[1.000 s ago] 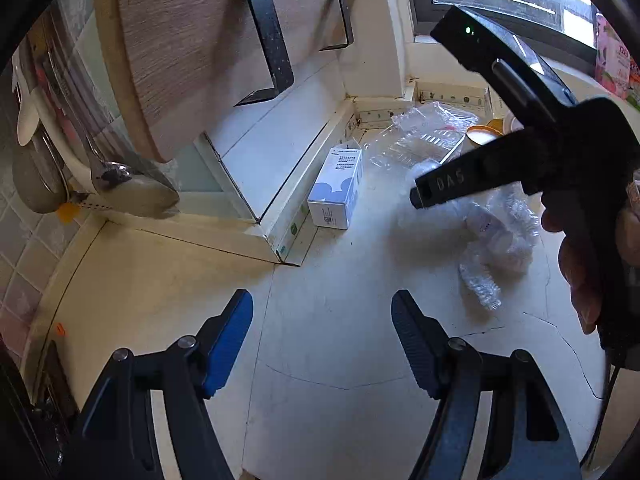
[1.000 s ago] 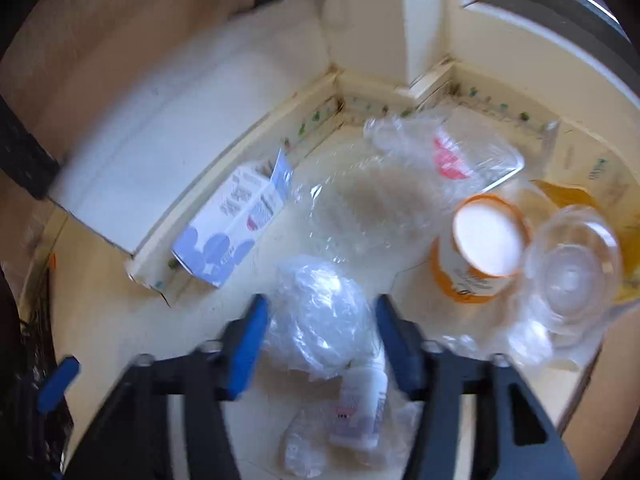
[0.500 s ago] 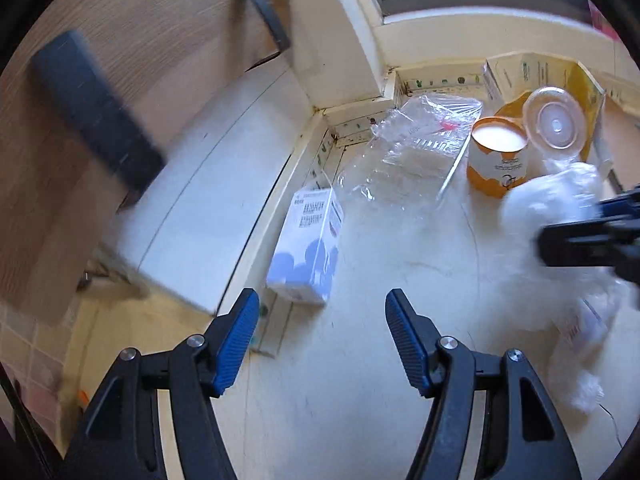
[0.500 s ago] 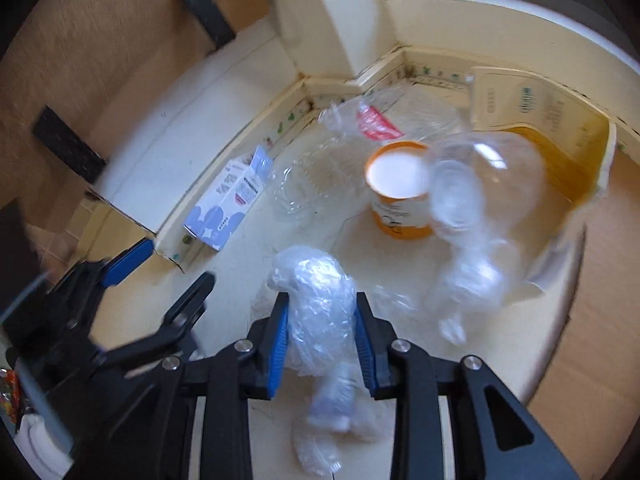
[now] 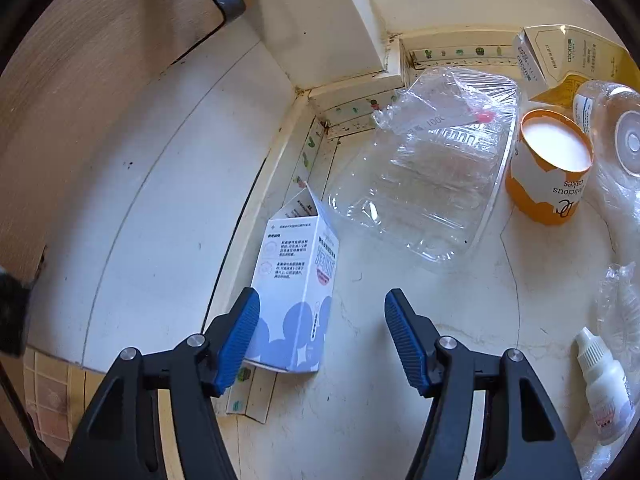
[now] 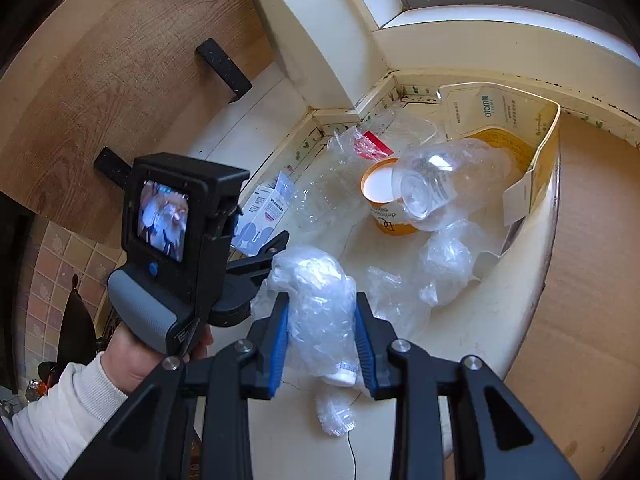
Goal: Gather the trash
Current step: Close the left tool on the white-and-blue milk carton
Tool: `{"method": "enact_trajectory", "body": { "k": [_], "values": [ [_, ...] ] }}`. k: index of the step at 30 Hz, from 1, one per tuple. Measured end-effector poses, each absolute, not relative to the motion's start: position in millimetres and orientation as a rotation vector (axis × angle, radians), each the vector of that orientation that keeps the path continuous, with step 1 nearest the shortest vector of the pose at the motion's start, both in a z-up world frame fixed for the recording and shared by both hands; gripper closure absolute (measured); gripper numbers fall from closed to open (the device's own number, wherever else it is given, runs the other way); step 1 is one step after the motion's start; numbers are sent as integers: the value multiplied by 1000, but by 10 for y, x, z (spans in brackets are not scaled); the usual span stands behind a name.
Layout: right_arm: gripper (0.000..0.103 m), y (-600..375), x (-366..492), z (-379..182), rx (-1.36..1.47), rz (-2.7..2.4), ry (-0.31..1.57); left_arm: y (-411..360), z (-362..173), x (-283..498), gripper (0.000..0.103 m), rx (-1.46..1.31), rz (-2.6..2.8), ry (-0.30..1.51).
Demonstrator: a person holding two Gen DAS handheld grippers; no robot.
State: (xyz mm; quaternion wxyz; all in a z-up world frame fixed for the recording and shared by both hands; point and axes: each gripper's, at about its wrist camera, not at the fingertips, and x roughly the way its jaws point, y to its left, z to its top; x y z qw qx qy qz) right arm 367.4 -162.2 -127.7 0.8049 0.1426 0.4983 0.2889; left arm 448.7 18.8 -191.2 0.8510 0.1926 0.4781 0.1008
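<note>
Left hand-held gripper (image 5: 318,340) hangs wide, nothing between its pads, aimed down at the desk (image 5: 400,400). The carton (image 5: 294,292) lies just ahead, toward its left finger, long axis running away along the wall ledge (image 5: 256,216); that ledge blocks the carton's left side, bare desk lies on its right. Further right: clear tray (image 5: 420,184), orange cup (image 5: 548,168), dropper bottle (image 5: 604,388). Right hand-held gripper (image 6: 322,336) is narrow, clamped on a plastic wad (image 6: 316,304), so the left hand is nearer the carton.
</note>
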Motion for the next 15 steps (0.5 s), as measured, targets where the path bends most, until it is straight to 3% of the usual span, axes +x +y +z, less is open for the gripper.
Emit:
{"method": "enact_trajectory", "body": {
  "k": [15],
  "values": [
    [73, -1633, 3713, -1320, 330, 625, 1080, 228, -2005, 4585, 40, 496, 313, 989]
  ]
}}
